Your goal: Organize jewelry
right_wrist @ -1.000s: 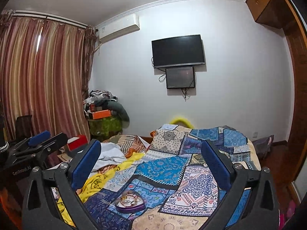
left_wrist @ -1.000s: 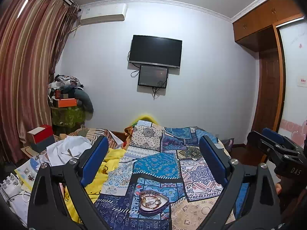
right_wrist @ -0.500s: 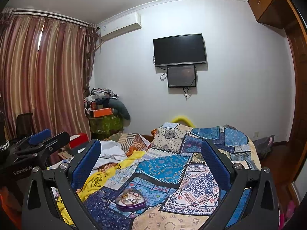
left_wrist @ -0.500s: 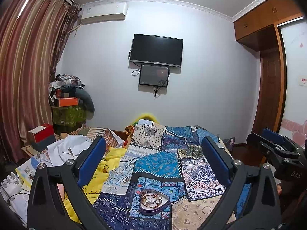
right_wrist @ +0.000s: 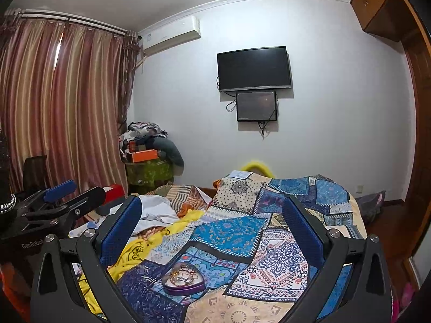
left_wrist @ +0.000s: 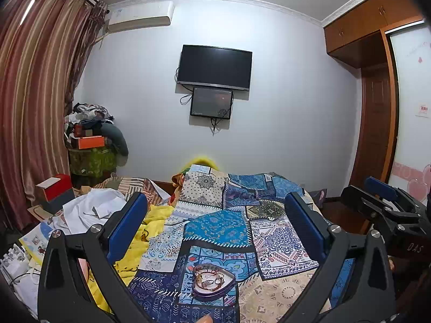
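A purple heart-shaped tin (left_wrist: 210, 295) lies on the patchwork quilt, low in the left wrist view, and holds a tangle of bracelets and chains (left_wrist: 208, 280). My left gripper (left_wrist: 215, 204) is wide open above and short of it, nothing between its blue pads. In the right wrist view the same tin (right_wrist: 183, 290) with its jewelry (right_wrist: 184, 276) sits low and left of centre. My right gripper (right_wrist: 212, 206) is also open and holds nothing. Each view catches the other gripper at its edge: the right one (left_wrist: 382, 202) and the left one (right_wrist: 59, 196).
The patchwork quilt (left_wrist: 218, 228) covers the bed. A yellow garment (left_wrist: 153, 220) and white clothes (left_wrist: 89, 210) lie crumpled on its left side. A red box (left_wrist: 54, 188) and a heap of clothes with an orange box (left_wrist: 90, 142) stand by the curtain. A wooden door (left_wrist: 377, 134) is at the right.
The left gripper's jaws have spread a little wider. Both hands and the tin stay where they were.
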### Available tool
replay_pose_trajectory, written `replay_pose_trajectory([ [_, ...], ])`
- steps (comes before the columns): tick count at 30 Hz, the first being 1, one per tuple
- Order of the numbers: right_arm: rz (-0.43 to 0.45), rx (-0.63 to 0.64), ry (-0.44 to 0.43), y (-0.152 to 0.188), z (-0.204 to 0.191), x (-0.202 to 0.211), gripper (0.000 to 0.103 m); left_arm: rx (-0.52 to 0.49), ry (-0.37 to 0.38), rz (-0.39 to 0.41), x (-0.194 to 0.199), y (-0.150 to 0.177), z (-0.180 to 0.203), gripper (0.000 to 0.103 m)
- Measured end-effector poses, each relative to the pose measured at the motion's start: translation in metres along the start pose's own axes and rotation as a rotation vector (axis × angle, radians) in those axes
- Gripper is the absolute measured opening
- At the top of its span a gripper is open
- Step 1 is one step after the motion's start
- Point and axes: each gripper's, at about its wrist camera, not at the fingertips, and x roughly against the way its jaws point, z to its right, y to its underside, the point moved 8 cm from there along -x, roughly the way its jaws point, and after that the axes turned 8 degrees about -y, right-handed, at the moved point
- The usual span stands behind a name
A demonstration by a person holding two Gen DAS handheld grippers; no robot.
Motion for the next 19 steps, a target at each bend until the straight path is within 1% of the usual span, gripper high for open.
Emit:
replay_pose_trajectory([
  [12, -0.010, 0.002, -0.003, 0.0004, -0.0011, -0.0010, 0.103, -0.001, 0.012, -0.008, 0.0003, 0.0014, 0.0007, 0.102],
  [19, -0.022, 0.003, -0.007, 0.0003, 0.0002, -0.0040, 0.103, 0.005, 0.001, -0.004, -0.0006, 0.0012, -0.0039, 0.102],
])
